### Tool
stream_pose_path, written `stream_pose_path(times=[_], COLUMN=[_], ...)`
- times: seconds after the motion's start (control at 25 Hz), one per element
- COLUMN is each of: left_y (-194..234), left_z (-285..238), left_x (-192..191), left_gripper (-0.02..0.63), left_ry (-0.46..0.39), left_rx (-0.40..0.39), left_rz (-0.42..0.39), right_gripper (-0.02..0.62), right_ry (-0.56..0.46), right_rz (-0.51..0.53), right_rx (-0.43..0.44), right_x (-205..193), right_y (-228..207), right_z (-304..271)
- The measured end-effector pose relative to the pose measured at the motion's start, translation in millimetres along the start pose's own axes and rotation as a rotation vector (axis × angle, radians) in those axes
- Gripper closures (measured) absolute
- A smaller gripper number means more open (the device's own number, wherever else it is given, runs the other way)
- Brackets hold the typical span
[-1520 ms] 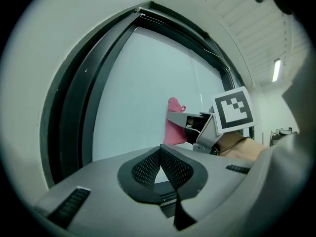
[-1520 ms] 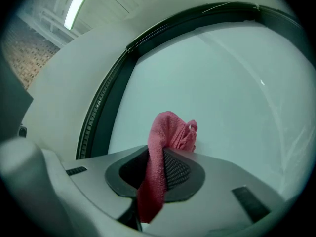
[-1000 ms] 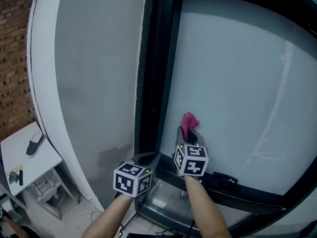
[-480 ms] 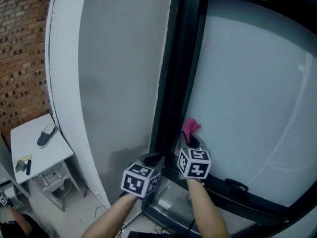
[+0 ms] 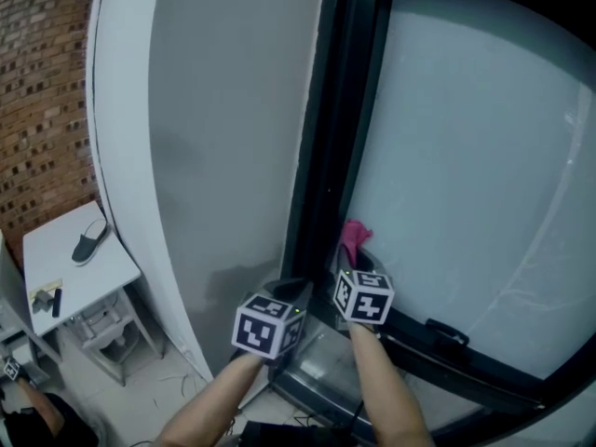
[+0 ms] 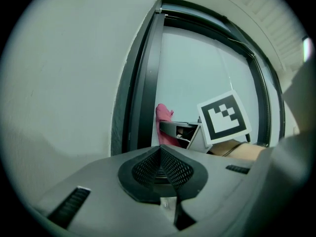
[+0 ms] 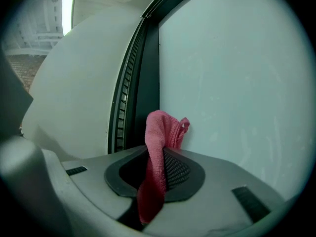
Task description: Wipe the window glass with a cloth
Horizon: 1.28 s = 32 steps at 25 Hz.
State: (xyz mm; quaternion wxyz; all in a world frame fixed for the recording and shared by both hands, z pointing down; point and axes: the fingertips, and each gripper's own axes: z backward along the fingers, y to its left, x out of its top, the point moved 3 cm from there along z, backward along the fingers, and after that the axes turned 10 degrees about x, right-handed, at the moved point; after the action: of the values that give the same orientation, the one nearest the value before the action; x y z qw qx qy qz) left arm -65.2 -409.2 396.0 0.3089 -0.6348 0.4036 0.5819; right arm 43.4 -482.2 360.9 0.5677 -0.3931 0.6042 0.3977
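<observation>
A pink cloth [image 7: 160, 137] sticks up from my right gripper [image 7: 159, 168], which is shut on it. The cloth [image 5: 354, 238] rests against the frosted window glass [image 5: 466, 156] near its lower left corner, beside the dark frame [image 5: 326, 138]. In the left gripper view the cloth [image 6: 164, 117] shows ahead, next to the right gripper's marker cube [image 6: 223, 118]. My left gripper [image 6: 160, 168] is shut with nothing in it and points at the frame; in the head view it [image 5: 289, 294] sits just left of the right gripper [image 5: 358, 266].
A white curved wall [image 5: 223, 128] runs left of the frame. Below left stands a small white table [image 5: 79, 273] with a dark shoe-like thing [image 5: 90, 244] on it. A brick wall [image 5: 42, 91] lies behind. The window's lower sill [image 5: 447, 343] carries a dark latch.
Both grippers and the cloth have shifted slightly lower and toward the frame's lower corner; the view has swung right. The right gripper has kept its hold on the cloth.
</observation>
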Motion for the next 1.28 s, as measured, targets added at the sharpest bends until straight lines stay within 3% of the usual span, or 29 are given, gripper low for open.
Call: stream_pose_path(times=[0.64, 1.28], left_y=[-65, -163], left_z=[-9, -20], left_x=[-16, -27], left_gripper=[0.598, 0.598], left_ry=[0.035, 0.076], left_rx=[-0.173, -0.377], left_rz=[0.0, -0.024], right_gripper=[0.531, 0.531], right_ry=[-0.084, -0.073], right_rz=[-0.064, -0.081], right_rx=[-0.262, -0.482], right_x=[2, -1], right_y=[-64, -128], right_z=[89, 200])
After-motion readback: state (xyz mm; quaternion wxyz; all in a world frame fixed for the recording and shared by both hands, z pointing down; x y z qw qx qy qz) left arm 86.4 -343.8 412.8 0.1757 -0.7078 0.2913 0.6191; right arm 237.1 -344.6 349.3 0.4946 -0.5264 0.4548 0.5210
